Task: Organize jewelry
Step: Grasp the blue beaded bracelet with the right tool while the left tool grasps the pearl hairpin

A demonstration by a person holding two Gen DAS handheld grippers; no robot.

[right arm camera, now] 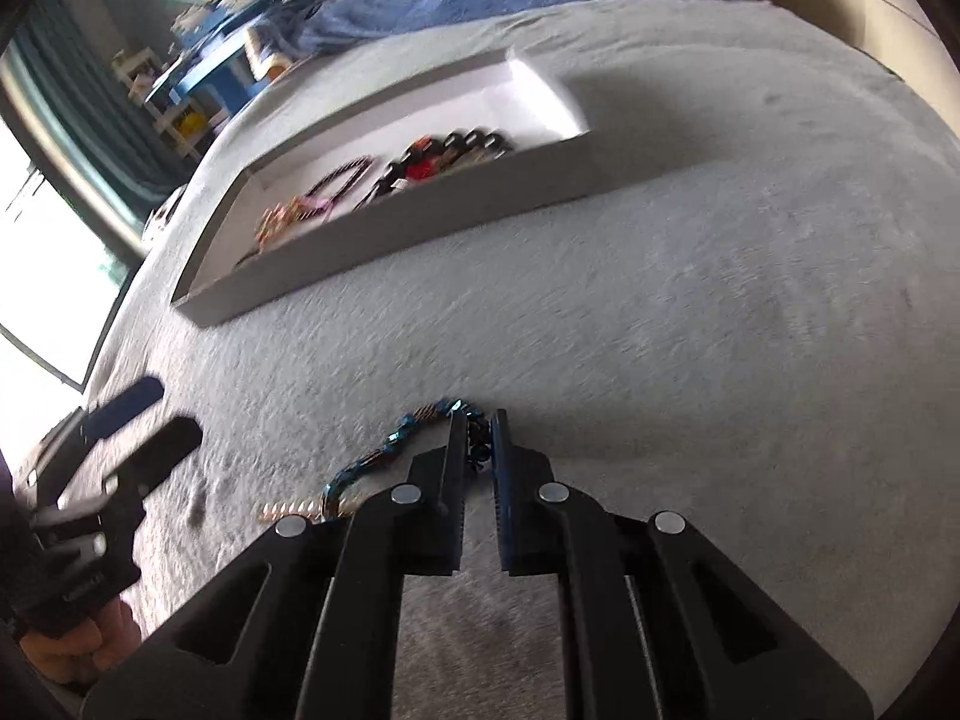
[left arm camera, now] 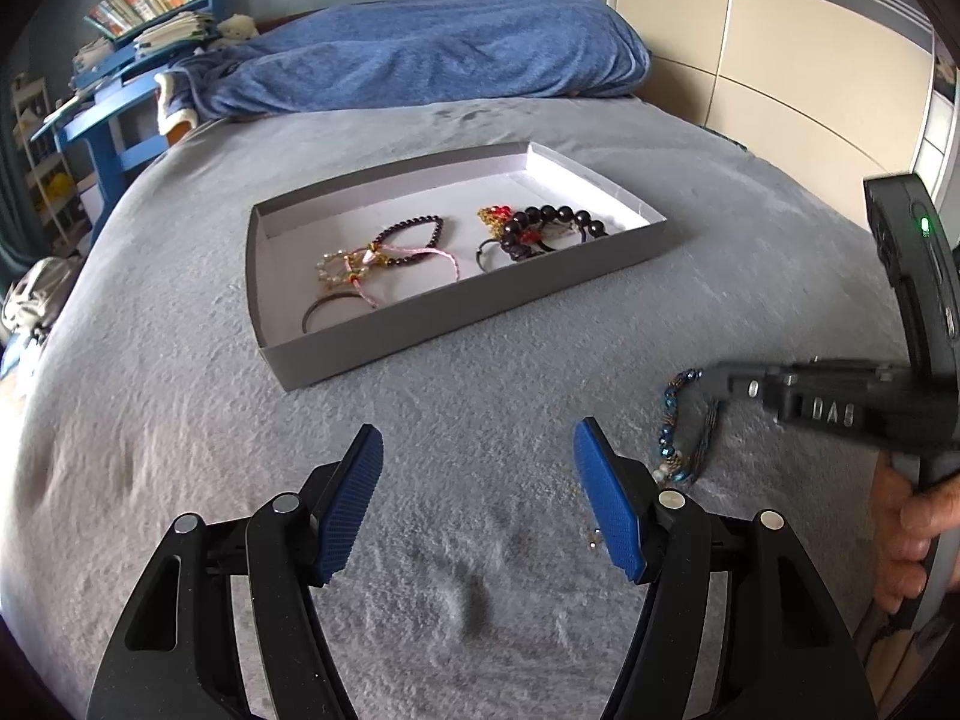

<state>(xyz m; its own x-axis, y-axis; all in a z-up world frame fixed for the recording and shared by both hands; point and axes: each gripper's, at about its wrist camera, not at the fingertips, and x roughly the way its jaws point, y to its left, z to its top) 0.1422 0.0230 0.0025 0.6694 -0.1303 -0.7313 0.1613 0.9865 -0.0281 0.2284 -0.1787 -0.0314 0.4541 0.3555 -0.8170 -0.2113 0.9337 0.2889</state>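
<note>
A shallow grey box (left arm camera: 468, 315) with a white inside lies on the grey bed cover; it also shows in the right wrist view (right arm camera: 420, 228). Several bracelets (left arm camera: 384, 258) lie in it, among them a black bead bracelet (left arm camera: 540, 228). A blue beaded bracelet (left arm camera: 681, 432) lies on the cover, right of the box. My right gripper (right arm camera: 478, 438) is shut on the blue beaded bracelet (right arm camera: 384, 456) at its far end. My left gripper (left arm camera: 477, 456) is open and empty, low over the cover in front of the box.
A blue blanket (left arm camera: 432, 54) is heaped at the head of the bed. A blue desk with books (left arm camera: 120, 72) stands at the far left. Wardrobe doors (left arm camera: 780, 48) stand at the right. A small metal bit (left arm camera: 594, 537) lies by the left gripper's right finger.
</note>
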